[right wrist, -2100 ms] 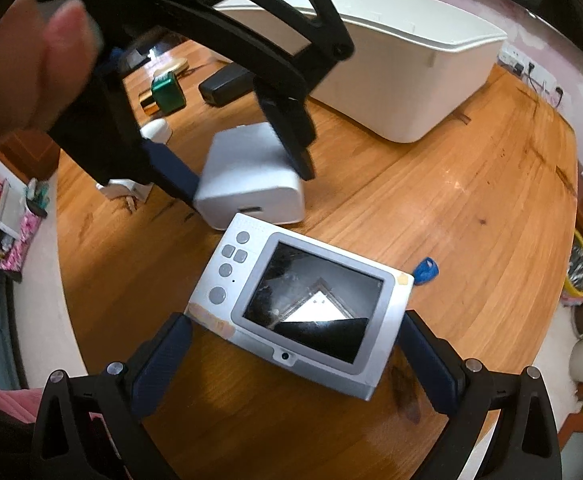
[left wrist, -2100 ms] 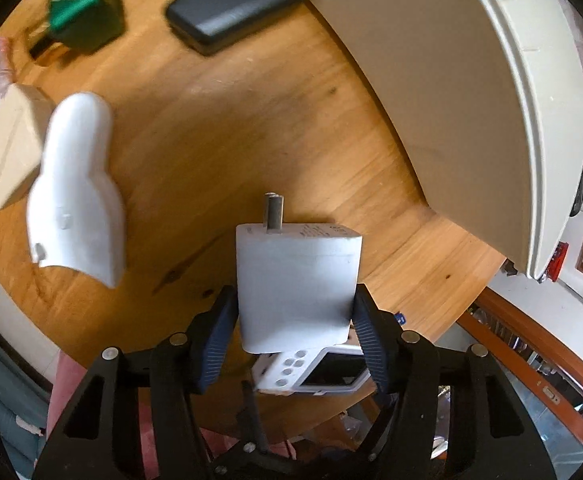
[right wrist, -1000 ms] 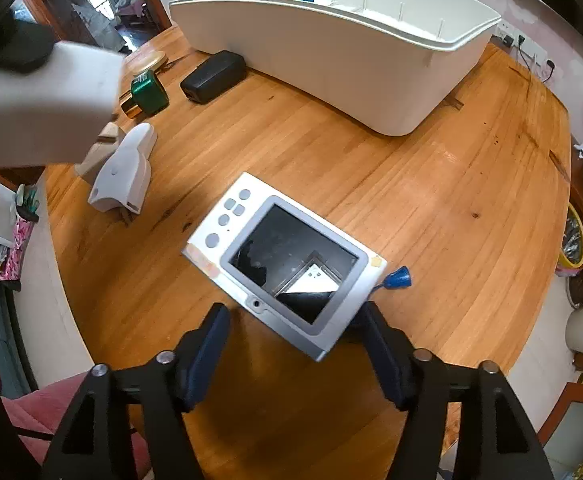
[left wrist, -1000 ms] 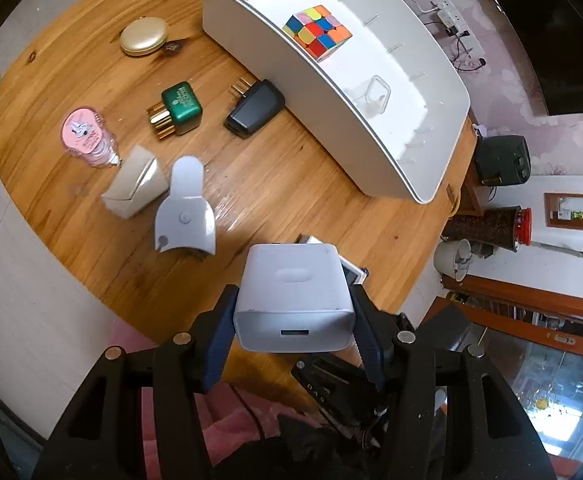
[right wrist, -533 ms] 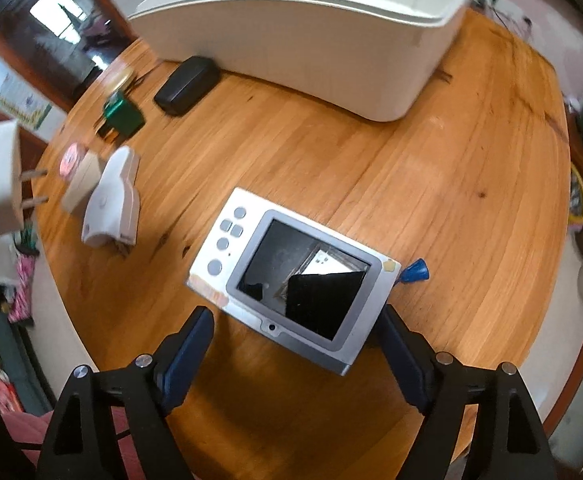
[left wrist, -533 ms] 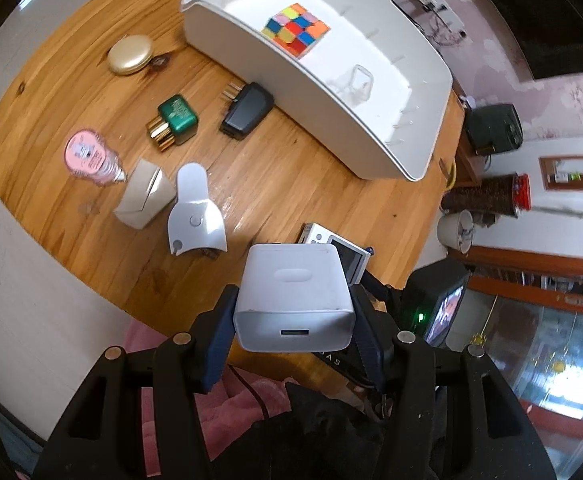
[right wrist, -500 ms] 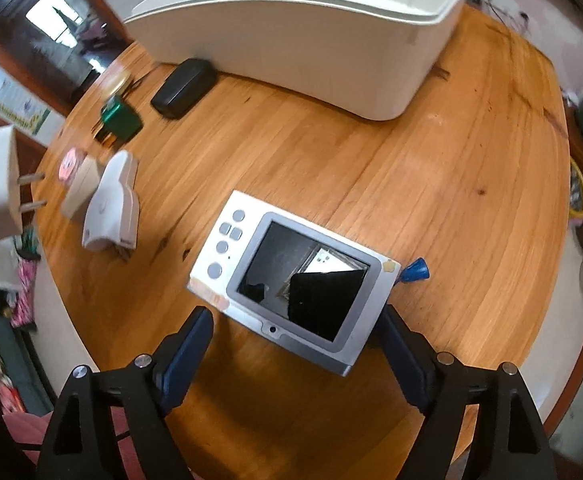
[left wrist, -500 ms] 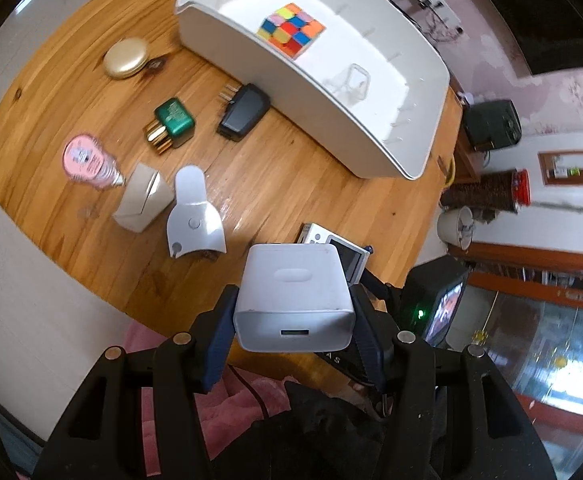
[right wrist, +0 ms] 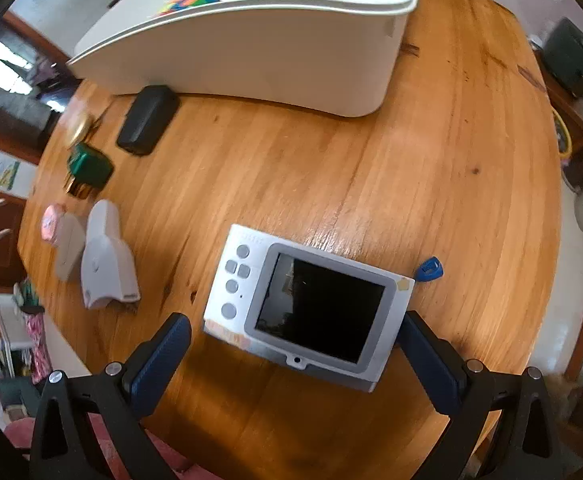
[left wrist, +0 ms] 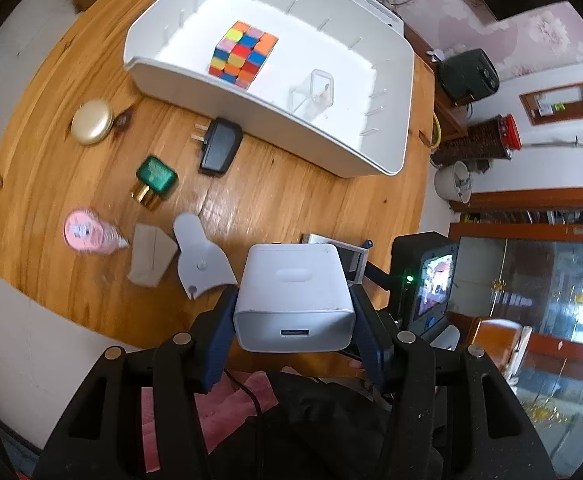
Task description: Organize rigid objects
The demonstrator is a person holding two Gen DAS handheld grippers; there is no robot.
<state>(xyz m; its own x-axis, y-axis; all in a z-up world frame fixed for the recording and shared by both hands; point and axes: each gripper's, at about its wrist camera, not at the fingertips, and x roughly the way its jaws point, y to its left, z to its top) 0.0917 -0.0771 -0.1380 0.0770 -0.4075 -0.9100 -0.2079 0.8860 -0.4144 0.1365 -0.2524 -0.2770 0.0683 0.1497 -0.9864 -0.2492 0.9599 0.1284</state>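
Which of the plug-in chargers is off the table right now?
The white charger, clamped in the left gripper. The black charger lies on the table beside the bin.

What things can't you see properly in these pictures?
- Left wrist view: the silver camera is mostly hidden behind the white charger held in the left gripper.
- Right wrist view: the puzzle cube is mostly hidden by the white bin wall.
- Right wrist view: the gold compact is blurred.
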